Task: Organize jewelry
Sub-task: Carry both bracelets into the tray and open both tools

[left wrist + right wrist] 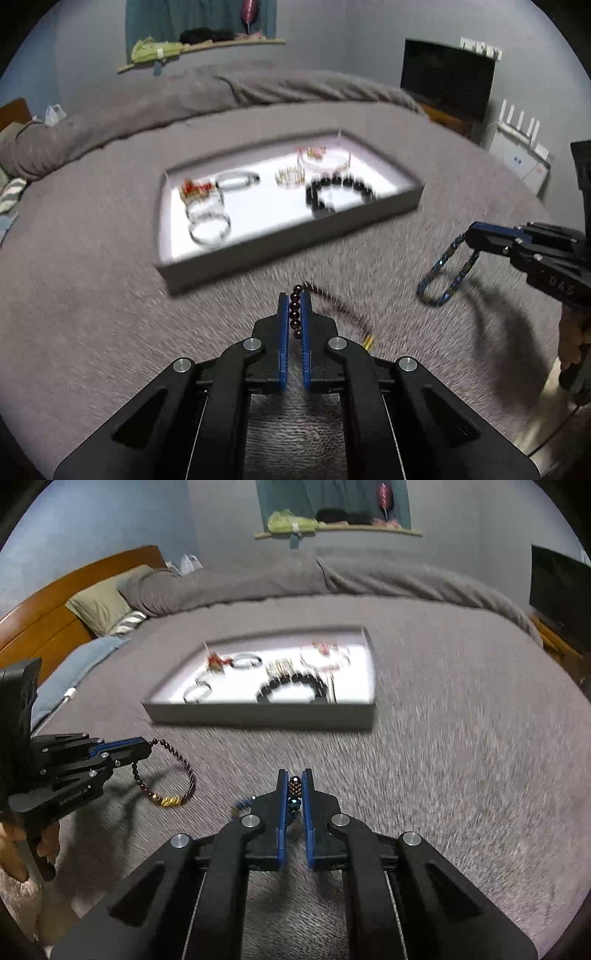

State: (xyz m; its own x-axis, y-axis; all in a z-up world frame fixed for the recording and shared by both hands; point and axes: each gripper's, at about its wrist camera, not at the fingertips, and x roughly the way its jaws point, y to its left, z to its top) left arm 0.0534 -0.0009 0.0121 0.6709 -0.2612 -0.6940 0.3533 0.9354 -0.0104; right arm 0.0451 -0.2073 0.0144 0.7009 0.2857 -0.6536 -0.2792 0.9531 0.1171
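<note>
Left gripper (294, 312) clamped dark beaded bracelet (334, 301), lower centre; right gripper (295, 794) clamped blue beaded bracelet (243, 806), lower centre. Both loops hung limp over bed (110, 295), below tray (295, 236). Light, floppy, beads slippery; pinch across strand.

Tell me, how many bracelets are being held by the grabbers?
2. The dark red bead bracelet hangs from the left gripper, and the blue bead bracelet hangs from the right gripper. More jewelry lies in the tray, too blurred to count.

Grey bed (110, 295), tray (280, 251) on it
</note>
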